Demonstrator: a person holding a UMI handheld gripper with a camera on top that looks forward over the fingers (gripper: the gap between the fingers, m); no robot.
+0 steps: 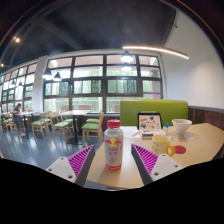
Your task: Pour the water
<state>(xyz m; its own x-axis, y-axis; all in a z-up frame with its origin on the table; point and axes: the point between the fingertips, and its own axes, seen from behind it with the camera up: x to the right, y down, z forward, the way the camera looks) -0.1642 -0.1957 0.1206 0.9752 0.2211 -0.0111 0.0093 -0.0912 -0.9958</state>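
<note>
- Standing upright on the table (120, 176), a clear plastic bottle (113, 146) with a red cap and a pink-and-white label sits between the two fingers of the gripper (113, 160).
- Its label print is too small to read, and how full it is cannot be made out.
- Each pink pad (80, 159) flanks the bottle; a sliver of table shows at either side of it, so the fingers look spread around it rather than pressing on it, though contact at the base is hard to judge.
- Only the upper parts of the fingers show; their lower ends are cut off.
- Beyond the fingers to the right, on the same pale wooden table, stands a white cup (181, 127) and a small yellowish container (161, 143), with a red item (180, 150) beside it whose shape is unclear.
- Further back sits a framed card or tablet (150, 122), its picture not legible.
- Behind the table runs a green bench seat (150, 106).
- To the left, well apart, are more tables and green-seated chairs (91, 127); a seated person (17, 113) there is barely discernible.
- Large windows (85, 85) fill the far wall, and a long ceiling light (155, 50) glows overhead.
</note>
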